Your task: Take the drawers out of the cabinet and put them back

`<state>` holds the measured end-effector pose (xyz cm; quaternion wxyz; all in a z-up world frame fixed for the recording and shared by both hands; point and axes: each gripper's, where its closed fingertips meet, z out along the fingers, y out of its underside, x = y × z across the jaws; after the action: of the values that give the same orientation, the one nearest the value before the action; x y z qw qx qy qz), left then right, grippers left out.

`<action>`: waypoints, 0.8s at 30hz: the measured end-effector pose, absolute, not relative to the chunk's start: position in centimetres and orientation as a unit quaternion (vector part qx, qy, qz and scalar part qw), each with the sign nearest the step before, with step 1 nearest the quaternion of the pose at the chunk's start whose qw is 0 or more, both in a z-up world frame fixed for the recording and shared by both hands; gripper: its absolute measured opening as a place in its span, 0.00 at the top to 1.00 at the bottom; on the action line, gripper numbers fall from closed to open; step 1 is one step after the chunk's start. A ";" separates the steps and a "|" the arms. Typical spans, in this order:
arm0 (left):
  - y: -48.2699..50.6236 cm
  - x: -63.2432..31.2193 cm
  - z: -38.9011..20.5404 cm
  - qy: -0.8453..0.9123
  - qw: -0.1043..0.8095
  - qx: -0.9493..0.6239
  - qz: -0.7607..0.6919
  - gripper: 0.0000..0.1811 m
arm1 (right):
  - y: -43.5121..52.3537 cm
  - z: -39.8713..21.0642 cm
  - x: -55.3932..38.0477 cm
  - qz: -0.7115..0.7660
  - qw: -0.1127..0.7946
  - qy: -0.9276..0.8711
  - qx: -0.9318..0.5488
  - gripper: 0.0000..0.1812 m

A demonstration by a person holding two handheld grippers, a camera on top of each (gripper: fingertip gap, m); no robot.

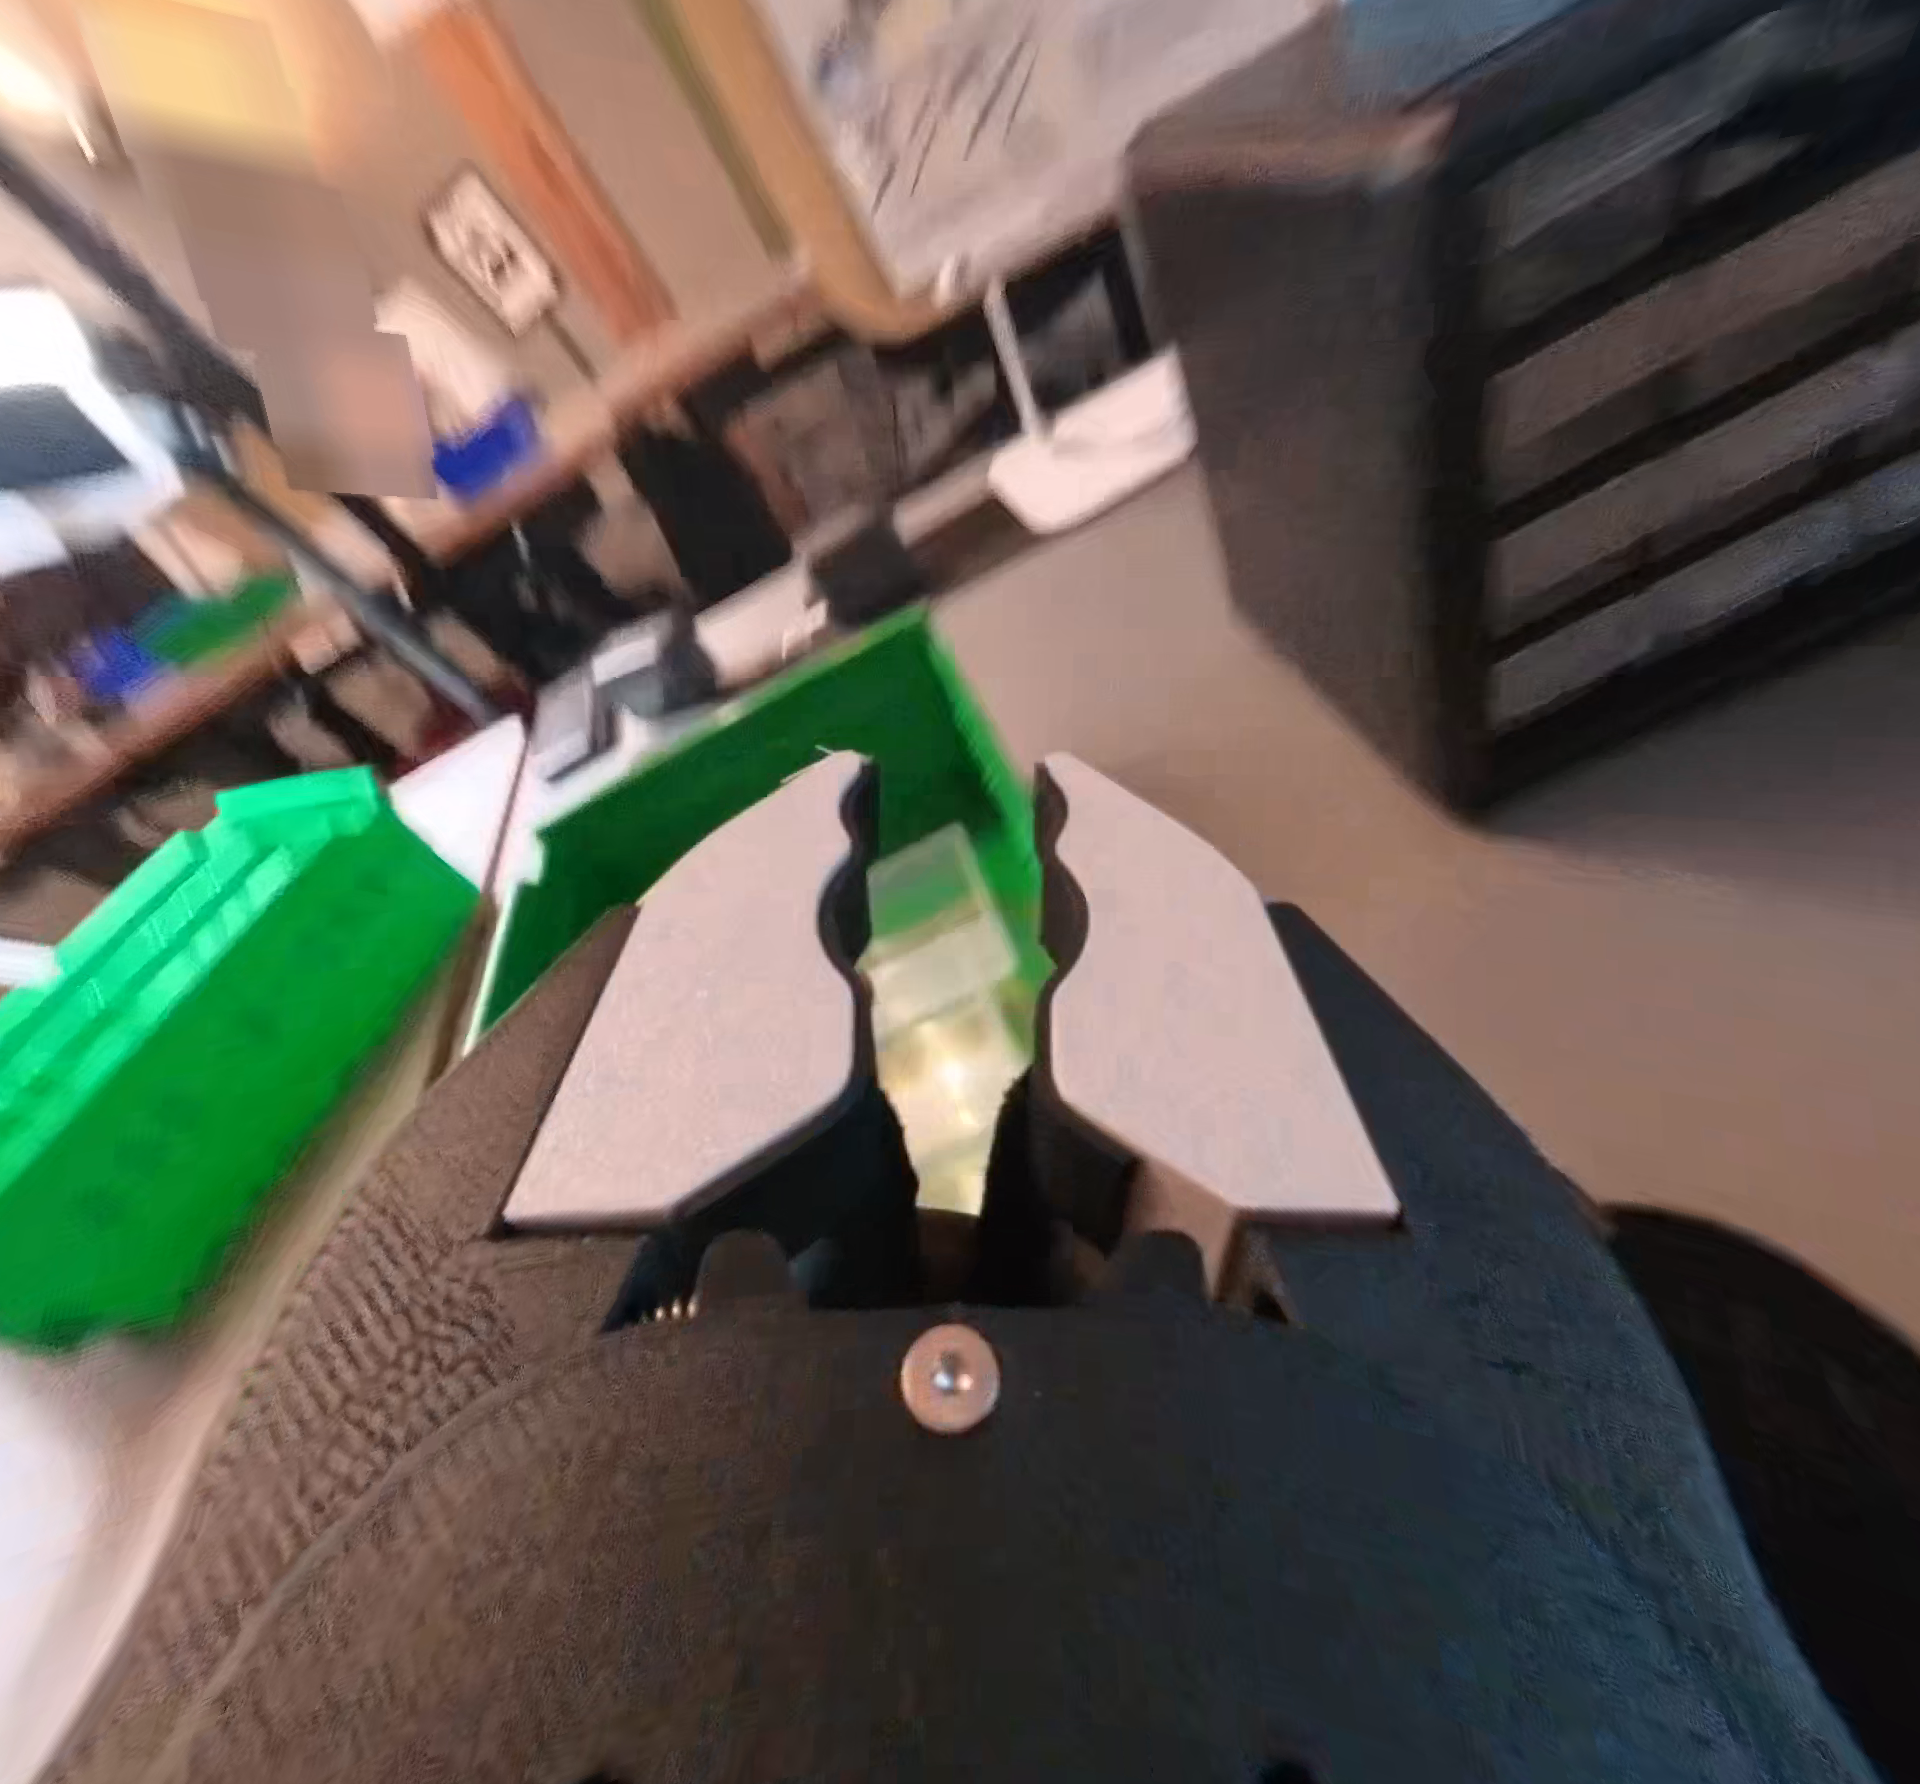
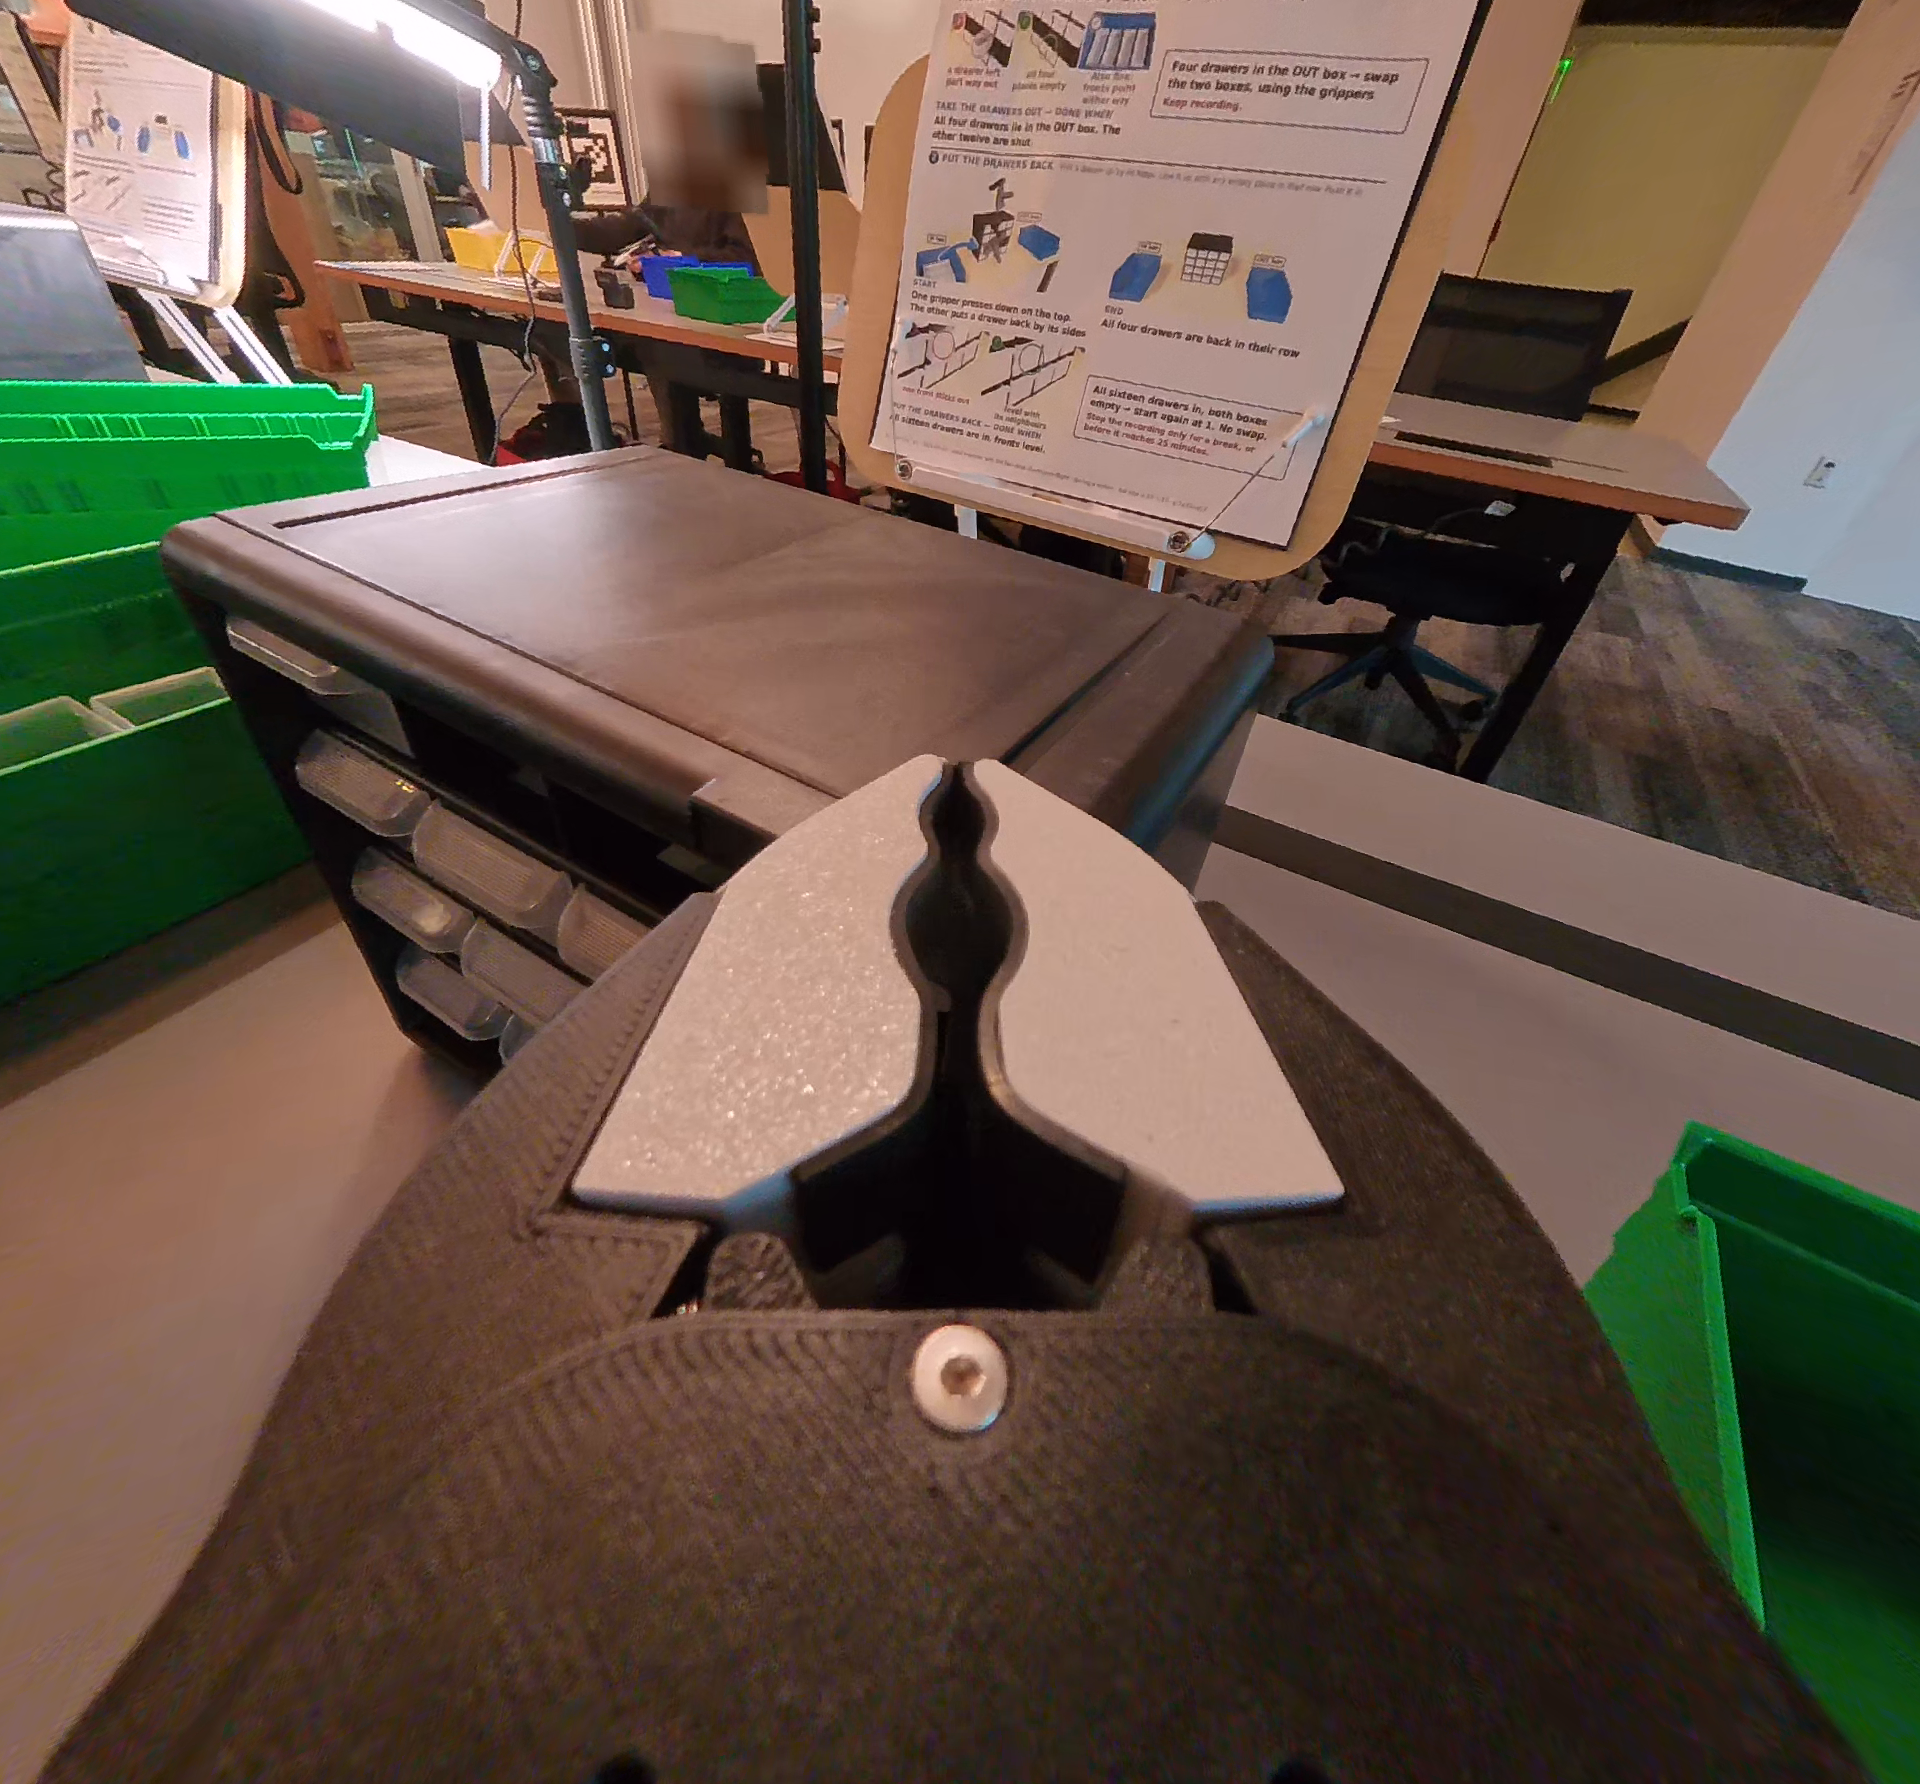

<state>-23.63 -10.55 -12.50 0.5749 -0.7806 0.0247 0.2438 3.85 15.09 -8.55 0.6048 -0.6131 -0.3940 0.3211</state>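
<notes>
The black cabinet (image 2: 727, 612) stands on the grey table, with clear drawers (image 2: 488, 867) in its lower rows and dark gaps in its upper rows. One drawer (image 2: 296, 659) sits at the top left. My right gripper (image 2: 961, 773) is shut and empty, its tips over the front right edge of the cabinet top. In the blurred left wrist view my left gripper (image 1: 951, 778) is shut on a clear drawer (image 1: 945, 945), held over a green box (image 1: 831, 726). The cabinet (image 1: 1558, 404) is to its right.
A green box (image 2: 125, 799) left of the cabinet holds clear drawers (image 2: 156, 695). A second green box (image 2: 1787, 1371) sits at the front right. Another green box (image 1: 208, 1007) shows left of my left gripper. An instruction board (image 2: 1143, 207) stands behind the cabinet. A person sits at a far table.
</notes>
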 end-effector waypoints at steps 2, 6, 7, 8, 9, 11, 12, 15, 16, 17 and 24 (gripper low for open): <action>-11.7 -29.0 -13.7 -0.041 0.524 -0.820 0.225 0.80 | 15.1 -8.5 3.8 0.322 0.606 -0.393 -0.612 1.00; -12.1 -37.2 -18.2 -0.133 0.381 -0.894 0.195 0.76 | 15.1 -8.5 3.8 0.325 0.607 -0.391 -0.611 1.00; -11.9 -38.3 -19.5 -0.144 0.340 -0.910 0.187 0.75 | 15.1 -8.5 3.8 0.324 0.606 -0.392 -0.611 1.00; -11.6 -39.1 -20.5 -0.146 0.311 -0.921 0.185 0.74 | 15.1 -8.5 3.8 0.324 0.606 -0.393 -0.612 1.00; -11.0 -39.8 -21.4 -0.142 0.294 -0.928 0.182 0.74 | 15.1 -8.5 3.8 0.323 0.605 -0.393 -0.612 1.00; -10.3 -41.2 -22.6 -0.153 0.263 -0.934 0.186 0.75 | 15.1 -8.5 3.8 0.324 0.605 -0.394 -0.612 1.00; -10.3 -41.8 -23.2 -0.158 0.243 -0.938 0.191 0.75 | 15.1 -8.5 3.8 0.323 0.605 -0.394 -0.612 1.00; -9.8 -42.8 -24.7 -0.163 0.212 -0.947 0.179 0.76 | 15.1 -8.5 3.8 0.322 0.604 -0.396 -0.612 1.00; -9.8 -43.0 -25.2 -0.162 0.202 -0.950 0.174 0.76 | 15.1 -8.5 3.8 0.322 0.604 -0.397 -0.612 1.00; -9.9 -43.4 -25.6 -0.164 0.193 -0.951 0.177 0.78 | 15.1 -8.5 3.8 0.322 0.604 -0.397 -0.612 1.00; -9.8 -43.6 -27.4 -0.160 0.140 -0.961 0.177 0.81 | 15.1 -8.5 3.8 0.323 0.606 -0.395 -0.611 1.00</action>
<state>-43.63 -9.79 -27.41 0.1404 -0.9608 -0.1604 0.1772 3.84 15.10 -8.53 0.6056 -0.6106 -0.3948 0.3233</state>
